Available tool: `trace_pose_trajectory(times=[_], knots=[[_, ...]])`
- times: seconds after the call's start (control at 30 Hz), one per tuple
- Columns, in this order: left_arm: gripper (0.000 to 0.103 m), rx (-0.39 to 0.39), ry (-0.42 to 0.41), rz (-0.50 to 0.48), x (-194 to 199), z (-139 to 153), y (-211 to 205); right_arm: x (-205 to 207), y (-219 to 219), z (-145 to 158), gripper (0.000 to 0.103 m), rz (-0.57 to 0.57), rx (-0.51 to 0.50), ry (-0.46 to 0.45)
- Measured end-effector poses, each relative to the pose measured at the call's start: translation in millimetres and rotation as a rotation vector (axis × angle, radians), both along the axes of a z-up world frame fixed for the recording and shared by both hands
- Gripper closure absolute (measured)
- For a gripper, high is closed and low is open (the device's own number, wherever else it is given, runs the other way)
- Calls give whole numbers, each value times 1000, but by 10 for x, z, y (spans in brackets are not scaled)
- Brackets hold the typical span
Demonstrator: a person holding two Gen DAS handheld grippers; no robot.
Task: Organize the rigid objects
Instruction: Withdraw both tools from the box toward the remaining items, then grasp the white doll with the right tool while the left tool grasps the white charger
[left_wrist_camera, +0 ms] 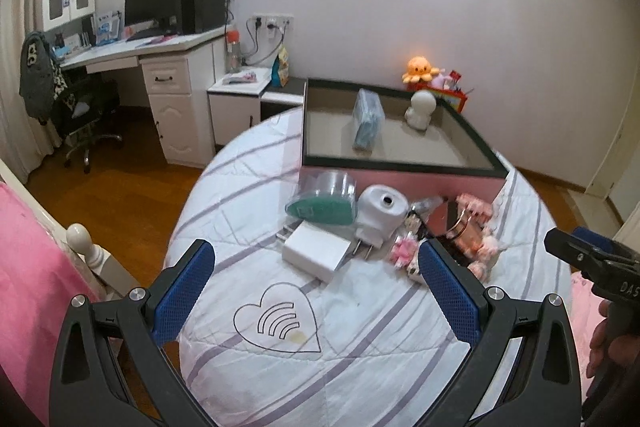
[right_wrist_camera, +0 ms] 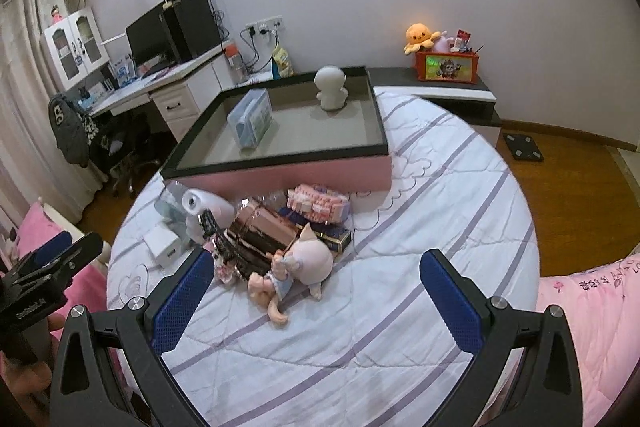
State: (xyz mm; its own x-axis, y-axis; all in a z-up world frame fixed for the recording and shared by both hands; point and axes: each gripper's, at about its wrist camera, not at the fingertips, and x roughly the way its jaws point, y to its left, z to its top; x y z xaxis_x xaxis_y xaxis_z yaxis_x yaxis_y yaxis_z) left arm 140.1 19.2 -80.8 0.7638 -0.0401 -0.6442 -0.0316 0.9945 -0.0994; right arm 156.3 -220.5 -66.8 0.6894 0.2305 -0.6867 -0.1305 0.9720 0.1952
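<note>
1. The left gripper [left_wrist_camera: 316,275] and the right gripper [right_wrist_camera: 316,281] are both held wide open and empty above the bed [left_wrist_camera: 360,347].
2. The white charger [left_wrist_camera: 316,253] lies just ahead of the left gripper, touching the plug-in device [left_wrist_camera: 380,213]; a neighbour could be dragged along.
3. The pink box [left_wrist_camera: 400,183], at the bed's far edge, already holds two items.
4. The soft pig toy [right_wrist_camera: 308,261] could be taken by mistake.
</note>
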Motion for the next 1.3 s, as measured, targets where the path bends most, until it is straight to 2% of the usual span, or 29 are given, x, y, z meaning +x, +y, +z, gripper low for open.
trace_pose_trajectory(times=[0.4,0.7,0.83,0.93,1.0,1.17,1.2,1.23,1.3], knots=[[0,43,114,-16,369,-464,18,174,44,-336,0,2,-16,92],[0,99,178,-29,668,-726,34,373,135,-532,1,33,15,146],[2,94,196,-50,770,-788,24,460,170,-632,13,54,43,168],[14,87,204,-87,785,-804,-20,495,229,-670,30,87,61,175],[33,84,197,-106,780,-794,-46,488,270,-675,34,105,67,175],[34,43,191,-113,764,-764,-5,461,222,-670,35,114,101,176],[34,37,190,-112,760,-757,4,460,215,-663,37,115,102,176],[34,32,190,-111,746,-754,11,446,207,-653,50,108,90,173],[34,27,190,-109,721,-748,18,435,168,-644,50,114,102,177]])
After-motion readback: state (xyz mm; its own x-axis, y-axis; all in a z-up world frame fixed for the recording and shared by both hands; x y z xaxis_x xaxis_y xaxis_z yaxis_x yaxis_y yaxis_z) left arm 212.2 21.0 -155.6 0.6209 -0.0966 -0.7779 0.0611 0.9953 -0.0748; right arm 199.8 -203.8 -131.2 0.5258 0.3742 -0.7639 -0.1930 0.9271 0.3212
